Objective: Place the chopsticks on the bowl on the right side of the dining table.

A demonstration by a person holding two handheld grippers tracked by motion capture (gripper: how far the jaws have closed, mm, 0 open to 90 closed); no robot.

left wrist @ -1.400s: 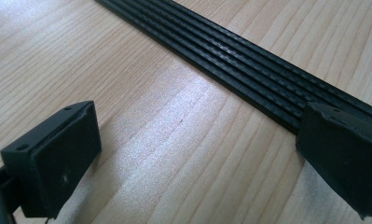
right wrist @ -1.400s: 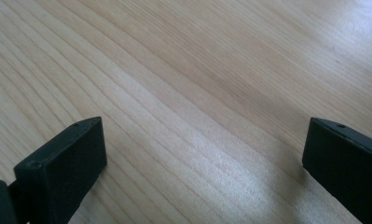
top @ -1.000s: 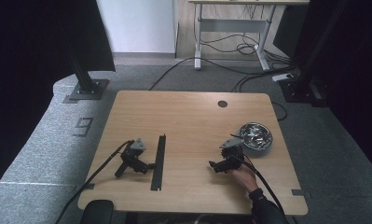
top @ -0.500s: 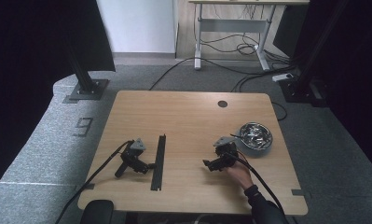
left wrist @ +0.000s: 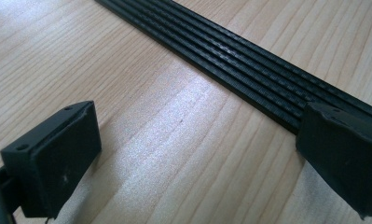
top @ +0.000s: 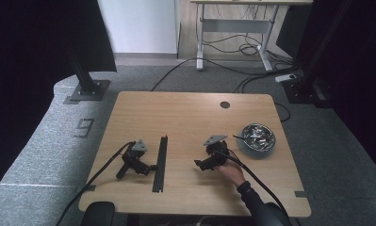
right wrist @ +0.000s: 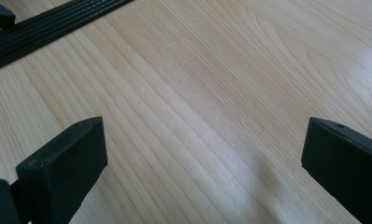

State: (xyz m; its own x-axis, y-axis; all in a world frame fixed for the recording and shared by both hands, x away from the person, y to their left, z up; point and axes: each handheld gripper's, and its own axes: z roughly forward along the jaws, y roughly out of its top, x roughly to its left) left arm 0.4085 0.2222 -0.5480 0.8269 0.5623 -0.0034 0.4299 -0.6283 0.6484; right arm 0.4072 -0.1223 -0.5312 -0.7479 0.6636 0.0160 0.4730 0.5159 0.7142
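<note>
Wood surface: a pale, rounded-corner wooden desk (top: 185, 117) with a small dark round hole near its far edge carries everything.
Strip: a long, narrow black ribbed strip (top: 160, 162) lies flat on the desk's left half, running from the near side toward the far side; in the left gripper view its parallel grooves (left wrist: 249, 60) cross the upper part of the frame.
Left gripper: the left gripper (top: 150, 167) lies on the desk just left of the strip, with no hand on it, its grey three-cornered plate on top and its cable trailing off the near left edge.
Left jaws: spread wide with bare wood between them (left wrist: 193, 158); the jaw at the right of that view overlaps the strip's near edge, though contact cannot be made out.
Right gripper: the right gripper (top: 199, 164) is held in the person's right hand (top: 232, 172) near the middle of the desk, pointing left toward the strip and well apart from it.
Right jaws: spread wide over bare wood (right wrist: 202, 154), holding nothing; the strip shows at the upper left corner of the right gripper view (right wrist: 48, 25).
Bowl: a shiny round metal bowl (top: 257, 135) stands on a grey round base at the desk's right side, just beyond the right hand.
</note>
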